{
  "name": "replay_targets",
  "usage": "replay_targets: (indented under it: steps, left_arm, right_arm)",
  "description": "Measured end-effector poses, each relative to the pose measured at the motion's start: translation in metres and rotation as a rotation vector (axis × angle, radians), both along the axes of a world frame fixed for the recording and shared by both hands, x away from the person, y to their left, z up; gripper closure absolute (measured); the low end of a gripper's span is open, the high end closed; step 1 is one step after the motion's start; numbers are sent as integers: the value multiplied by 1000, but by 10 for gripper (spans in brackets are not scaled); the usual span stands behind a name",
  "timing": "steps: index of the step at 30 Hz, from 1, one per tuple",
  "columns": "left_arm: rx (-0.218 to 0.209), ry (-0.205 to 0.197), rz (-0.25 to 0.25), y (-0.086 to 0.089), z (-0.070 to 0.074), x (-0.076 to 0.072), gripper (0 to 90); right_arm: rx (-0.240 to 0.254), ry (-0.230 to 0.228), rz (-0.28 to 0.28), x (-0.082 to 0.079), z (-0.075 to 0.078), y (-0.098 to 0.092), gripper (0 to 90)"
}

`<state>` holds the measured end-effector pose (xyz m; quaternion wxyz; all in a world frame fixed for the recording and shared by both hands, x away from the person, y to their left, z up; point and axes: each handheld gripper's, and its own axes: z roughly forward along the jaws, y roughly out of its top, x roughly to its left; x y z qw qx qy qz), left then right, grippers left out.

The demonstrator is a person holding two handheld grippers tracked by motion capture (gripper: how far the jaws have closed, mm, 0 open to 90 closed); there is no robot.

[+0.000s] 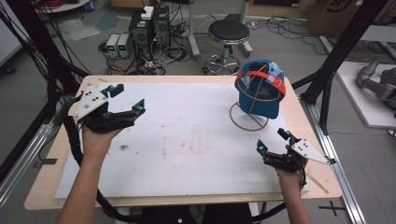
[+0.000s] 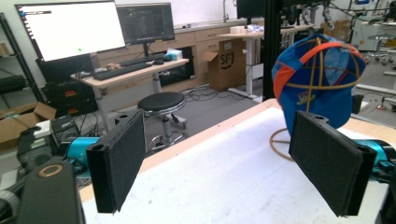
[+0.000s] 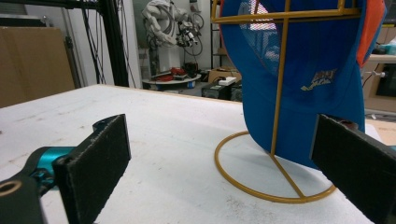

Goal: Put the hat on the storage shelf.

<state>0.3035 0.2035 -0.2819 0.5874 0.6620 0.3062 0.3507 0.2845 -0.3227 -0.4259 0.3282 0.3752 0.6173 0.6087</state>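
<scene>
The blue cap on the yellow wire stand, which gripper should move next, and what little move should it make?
Probably the right gripper: ease it forward toward the blue cap. It sits nearer to the cap, its jaws stand wide open and hold nothing, and the cap hangs on the yellow wire stand just ahead of them, untouched. The left gripper, open too, is far across the table.

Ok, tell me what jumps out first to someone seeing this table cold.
The blue cap with its orange trim draws the eye, hung on a yellow wire stand at the far right of the white table. Next come the two open black tongs: the left tongs at the far left, the right tongs just short of the stand.
</scene>
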Motion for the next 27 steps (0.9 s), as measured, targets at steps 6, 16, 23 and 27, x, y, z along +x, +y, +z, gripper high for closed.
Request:
replay_targets:
  steps: [6,16,23,27]
  left_arm:
    - [7,9,54,22,-13,-11,190]
    - [-28,20,134,56,-45,-20,186]
    - [-71,-17,167,78,-57,-29,188]
    - [-88,-24,180,86,-66,-32,188]
  right_arm:
    - [4,5,-5,0,0,0,48]
    - [1,-2,-10,1,1,-1,48]
    - [0,-11,-13,1,2,-1,48]
    - [-2,-18,-14,1,3,-2,48]
